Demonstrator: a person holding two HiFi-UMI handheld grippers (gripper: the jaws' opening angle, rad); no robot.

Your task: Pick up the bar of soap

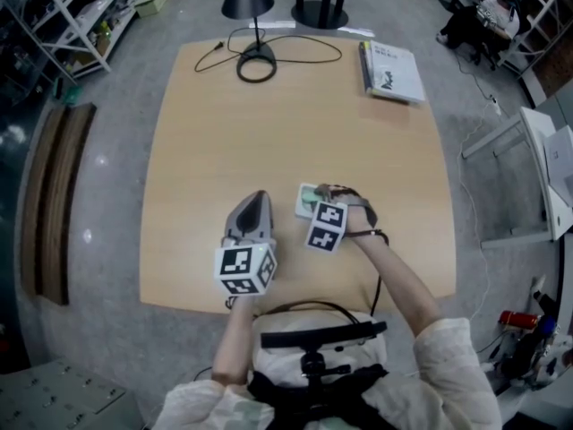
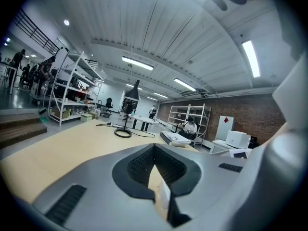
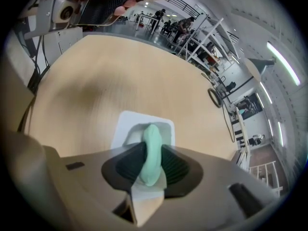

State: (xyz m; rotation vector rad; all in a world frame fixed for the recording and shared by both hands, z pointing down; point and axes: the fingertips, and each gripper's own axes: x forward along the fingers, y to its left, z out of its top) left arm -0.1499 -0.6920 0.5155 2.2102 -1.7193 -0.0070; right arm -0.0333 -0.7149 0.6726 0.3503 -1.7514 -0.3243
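Note:
A pale green bar of soap (image 3: pixel 151 134) stands on edge between the dark ribbed pads of my right gripper (image 3: pixel 149 150), which press on both its flat sides. It sits over a white soap dish (image 3: pixel 126 124) on the wooden table. In the head view the right gripper (image 1: pixel 319 199) covers most of the dish (image 1: pixel 304 199) near the table's front middle. My left gripper (image 1: pixel 257 198) rests just left of it, jaws together and holding nothing. In the left gripper view its pads (image 2: pixel 139 165) meet at the tips, with only table seen past them.
A black lamp (image 1: pixel 254 56) with a ring base and a trailing cable stands at the table's far side. A book (image 1: pixel 394 72) lies at the far right corner. The table's front edge (image 1: pixel 188 305) runs close under the left gripper.

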